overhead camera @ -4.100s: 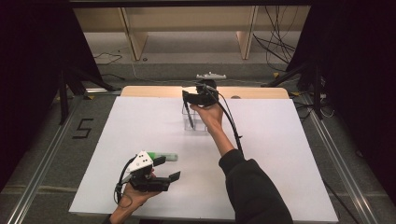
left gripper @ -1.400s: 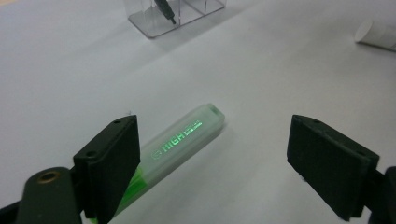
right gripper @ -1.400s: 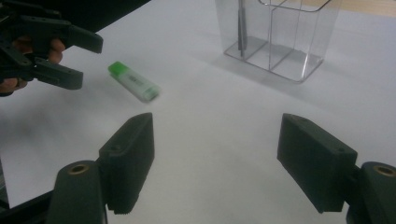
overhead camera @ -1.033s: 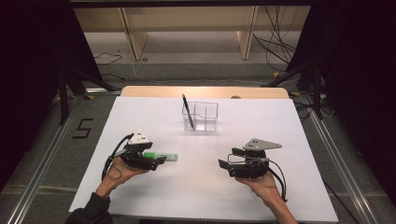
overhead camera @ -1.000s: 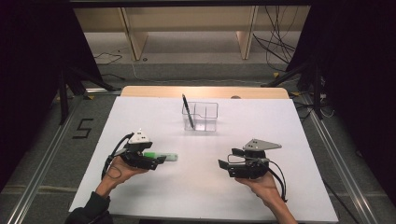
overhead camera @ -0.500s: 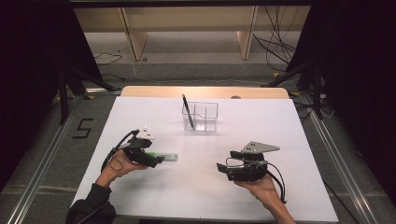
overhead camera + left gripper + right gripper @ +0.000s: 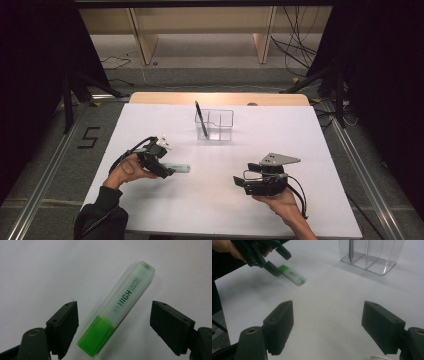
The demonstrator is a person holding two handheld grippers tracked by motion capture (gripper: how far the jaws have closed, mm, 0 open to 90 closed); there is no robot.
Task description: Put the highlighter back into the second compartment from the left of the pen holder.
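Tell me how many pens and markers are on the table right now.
2. A green highlighter lies flat on the white table between the open left tongs. A dark pen stands leaning in the clear organizer at the far side.

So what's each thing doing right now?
Highlighter: lying flat on the table, cap on, between the left fingers but not pinched.
Left gripper: open, just been closing a little.
Right gripper: open, nothing in it, held low over the table.
Pen: standing tilted in the holder's left part.
Holder: upright, clear, right part empty.
Table: white, flat.
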